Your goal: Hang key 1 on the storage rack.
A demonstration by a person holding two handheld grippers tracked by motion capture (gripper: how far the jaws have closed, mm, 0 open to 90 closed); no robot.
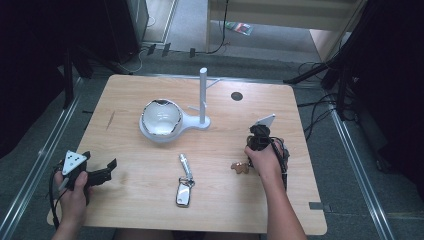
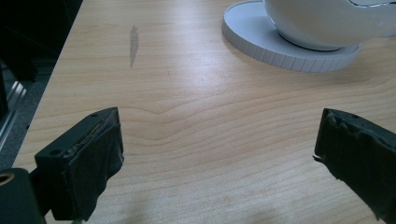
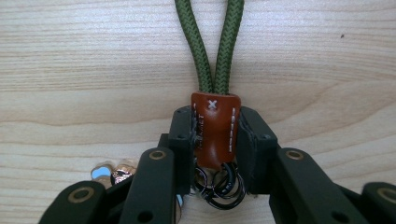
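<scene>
Open tabletop [image 1: 130, 150] btwn hands, car key [image 1: 184, 192] mid-front, bowl [image 1: 160, 119] and post [image 1: 203, 97] block centre-back

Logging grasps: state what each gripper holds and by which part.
The right gripper is shut on the keychain's brown leather tab, just below its green cord loop. The left gripper holds nothing; its jaws stand open over bare table.
</scene>
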